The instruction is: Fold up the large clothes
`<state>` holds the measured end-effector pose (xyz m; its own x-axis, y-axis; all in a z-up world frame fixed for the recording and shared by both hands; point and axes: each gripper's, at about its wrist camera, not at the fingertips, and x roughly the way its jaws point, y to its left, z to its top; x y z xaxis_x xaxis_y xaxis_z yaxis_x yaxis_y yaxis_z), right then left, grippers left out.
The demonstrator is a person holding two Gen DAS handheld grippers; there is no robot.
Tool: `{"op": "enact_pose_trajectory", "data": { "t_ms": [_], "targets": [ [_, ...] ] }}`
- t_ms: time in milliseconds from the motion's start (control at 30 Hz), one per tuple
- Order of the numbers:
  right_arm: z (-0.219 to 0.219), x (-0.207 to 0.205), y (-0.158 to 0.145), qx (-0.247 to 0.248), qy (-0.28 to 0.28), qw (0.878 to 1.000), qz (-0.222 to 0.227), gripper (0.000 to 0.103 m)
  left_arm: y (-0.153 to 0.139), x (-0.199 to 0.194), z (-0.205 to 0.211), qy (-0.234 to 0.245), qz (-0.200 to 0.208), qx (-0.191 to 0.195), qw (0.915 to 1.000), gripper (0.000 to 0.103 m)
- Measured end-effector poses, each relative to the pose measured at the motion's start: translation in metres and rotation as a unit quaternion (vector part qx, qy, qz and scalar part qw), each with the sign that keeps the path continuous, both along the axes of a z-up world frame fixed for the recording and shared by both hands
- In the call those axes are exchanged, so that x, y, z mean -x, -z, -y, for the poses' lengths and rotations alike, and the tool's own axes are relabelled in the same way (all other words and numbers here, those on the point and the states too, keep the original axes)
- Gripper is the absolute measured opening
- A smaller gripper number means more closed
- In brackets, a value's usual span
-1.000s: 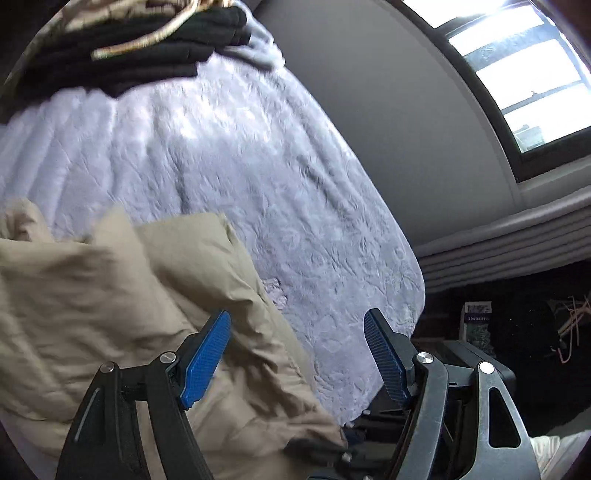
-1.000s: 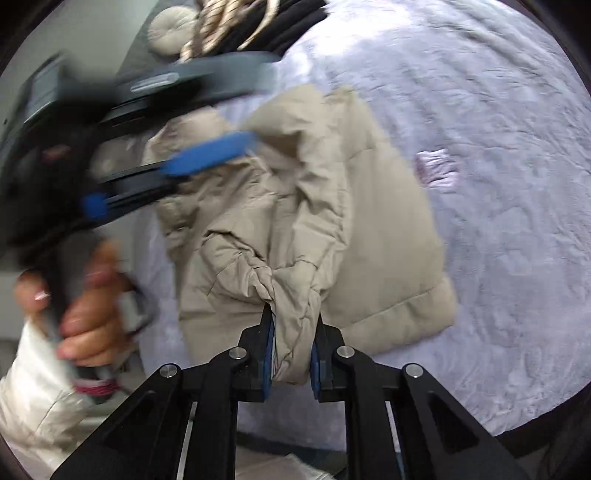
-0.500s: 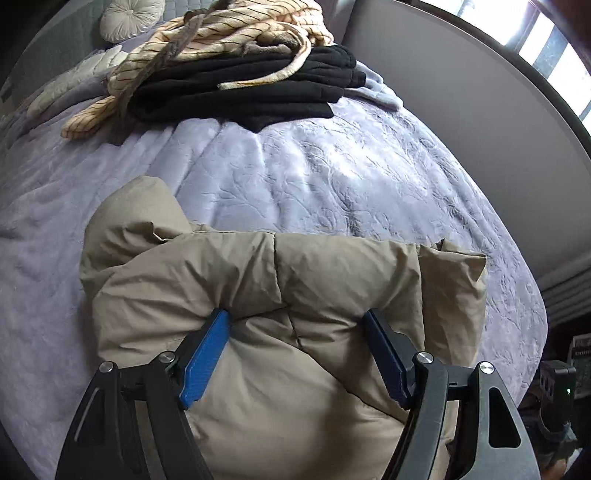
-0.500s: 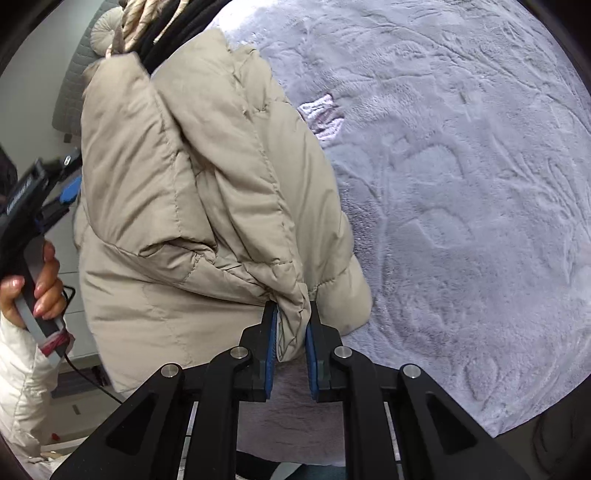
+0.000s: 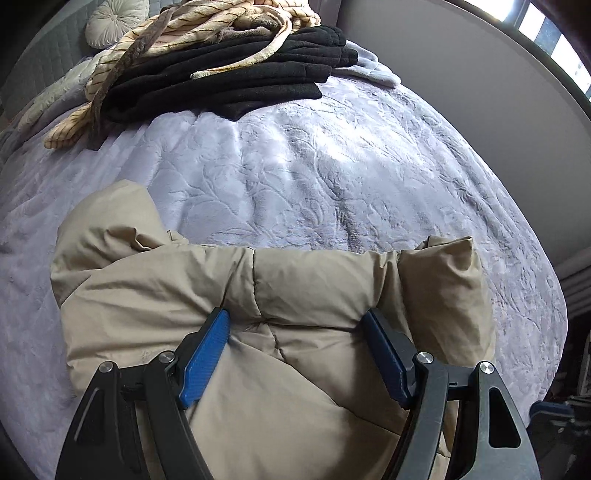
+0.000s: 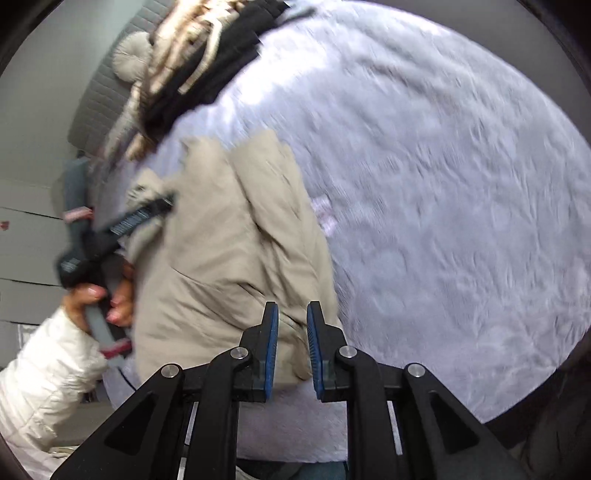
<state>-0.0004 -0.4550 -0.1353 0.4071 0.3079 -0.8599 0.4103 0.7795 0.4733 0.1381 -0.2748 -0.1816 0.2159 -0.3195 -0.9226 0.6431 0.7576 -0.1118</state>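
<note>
Left wrist: left gripper [image 5: 295, 332] jaws wide, pressed into beige quilted puffer jacket [image 5: 258, 295] at near edge of lilac embossed bedspread [image 5: 332, 177].
Right wrist: right gripper [image 6: 292, 334] jaws opening, jacket [image 6: 229, 240] hem behind gap, unpinched; hand [image 6: 107, 299] grips other tool.

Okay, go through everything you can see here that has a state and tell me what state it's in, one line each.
beige puffer jacket: folded into a bundle, lying on the bed.
left gripper: open wide, fingers pressed into the jacket's top.
right gripper: jaws opening, jacket edge lies loose between them.
black clothes: folded, stacked at the far end of the bed.
striped cream garment: unfolded, draped over the black stack.
bedspread: spread flat.
</note>
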Motion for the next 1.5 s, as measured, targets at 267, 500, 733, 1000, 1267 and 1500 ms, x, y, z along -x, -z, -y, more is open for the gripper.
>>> {"op": "enact_pose_trajectory", "data": {
  "t_ms": [267,500,733,1000,1267,1500],
  "targets": [
    [-0.055,-0.048,0.006,0.028,-0.074,0.997,0.007,0.019,-0.002,0.001,0.000,-0.006,0.007,-0.013,0.9999,0.077],
    [-0.069,-0.078,0.051,0.086,-0.117,0.988,-0.050,0.011,-0.017,0.004,-0.006,-0.028,0.006,-0.017,0.9995,0.077],
    [-0.052,-0.088,0.082,0.059,-0.106,0.989,-0.081,0.012,-0.052,0.019,-0.036,-0.056,0.019,-0.043,0.9973,0.077],
    [-0.055,-0.098,0.082,0.058,-0.131,0.986,-0.081,0.016,-0.070,0.039,-0.106,-0.132,0.011,-0.052,0.9899,0.077],
    [-0.043,-0.090,0.046,0.057,-0.127,0.989,-0.058,0.034,-0.056,0.056,-0.138,-0.166,-0.029,-0.064,0.9836,0.103],
    [-0.035,-0.087,0.026,0.066,-0.119,0.989,-0.050,0.057,-0.050,0.062,-0.147,-0.169,-0.030,-0.058,0.9834,0.103]
  ]
}}
